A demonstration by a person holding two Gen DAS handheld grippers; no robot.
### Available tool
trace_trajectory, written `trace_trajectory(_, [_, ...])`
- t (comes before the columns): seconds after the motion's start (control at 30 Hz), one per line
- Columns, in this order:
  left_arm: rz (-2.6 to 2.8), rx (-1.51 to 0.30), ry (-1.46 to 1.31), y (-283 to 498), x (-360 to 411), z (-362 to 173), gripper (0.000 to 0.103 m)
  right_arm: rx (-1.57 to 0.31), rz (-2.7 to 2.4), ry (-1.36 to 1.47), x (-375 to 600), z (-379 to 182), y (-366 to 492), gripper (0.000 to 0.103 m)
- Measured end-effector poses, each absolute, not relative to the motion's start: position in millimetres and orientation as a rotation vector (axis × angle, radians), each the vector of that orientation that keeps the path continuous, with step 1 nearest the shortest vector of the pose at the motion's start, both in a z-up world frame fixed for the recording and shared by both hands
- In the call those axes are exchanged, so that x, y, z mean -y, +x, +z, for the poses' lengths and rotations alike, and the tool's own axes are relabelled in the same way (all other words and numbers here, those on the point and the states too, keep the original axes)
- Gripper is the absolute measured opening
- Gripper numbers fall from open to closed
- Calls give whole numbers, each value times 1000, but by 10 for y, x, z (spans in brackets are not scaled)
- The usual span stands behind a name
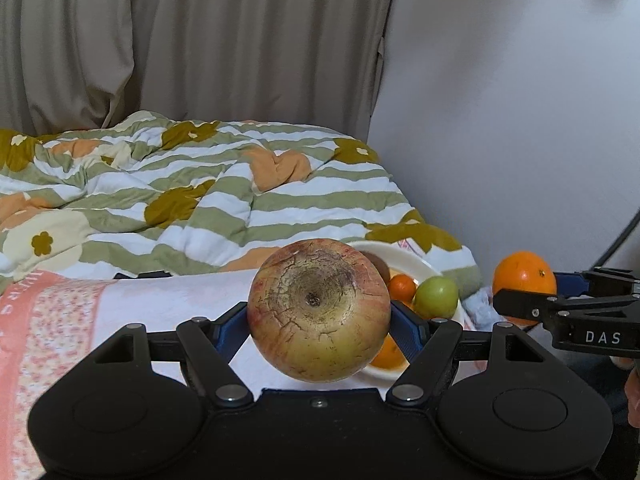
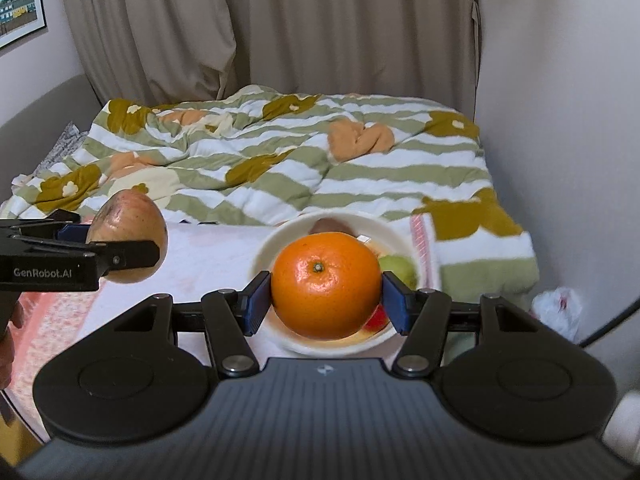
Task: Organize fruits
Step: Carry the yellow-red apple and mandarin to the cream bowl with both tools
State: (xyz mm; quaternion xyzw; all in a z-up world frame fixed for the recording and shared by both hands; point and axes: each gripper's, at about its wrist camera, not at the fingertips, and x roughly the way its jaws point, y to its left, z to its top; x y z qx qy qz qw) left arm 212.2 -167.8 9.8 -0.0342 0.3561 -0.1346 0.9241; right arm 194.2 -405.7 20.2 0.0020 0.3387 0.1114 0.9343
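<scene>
My left gripper (image 1: 319,320) is shut on a yellow-red apple (image 1: 319,311) and holds it in the air, left of the white bowl (image 1: 416,264). It also shows at the left of the right wrist view (image 2: 128,254), with the apple (image 2: 128,224) in it. My right gripper (image 2: 326,300) is shut on a large orange (image 2: 326,285) and holds it above the bowl (image 2: 276,240). In the left wrist view the orange (image 1: 524,280) is at the right. The bowl holds a green fruit (image 1: 436,297), a small orange fruit (image 1: 402,287), a brown fruit (image 2: 330,226) and a red piece (image 2: 378,318).
The bowl stands on a white and pink floral cloth (image 1: 160,304). A bed with a striped flowered quilt (image 2: 304,160) lies behind. Curtains (image 2: 280,20) hang at the back, a wall (image 2: 560,120) is at the right. A crumpled white bag (image 2: 558,308) lies at lower right.
</scene>
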Motion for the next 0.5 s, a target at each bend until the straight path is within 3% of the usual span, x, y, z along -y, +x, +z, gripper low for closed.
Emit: trace_trajectory(0.5, [-225, -793, -45, 3099, 2115, -329, 77, -732, 258, 23, 4405, -169, 2836, 74])
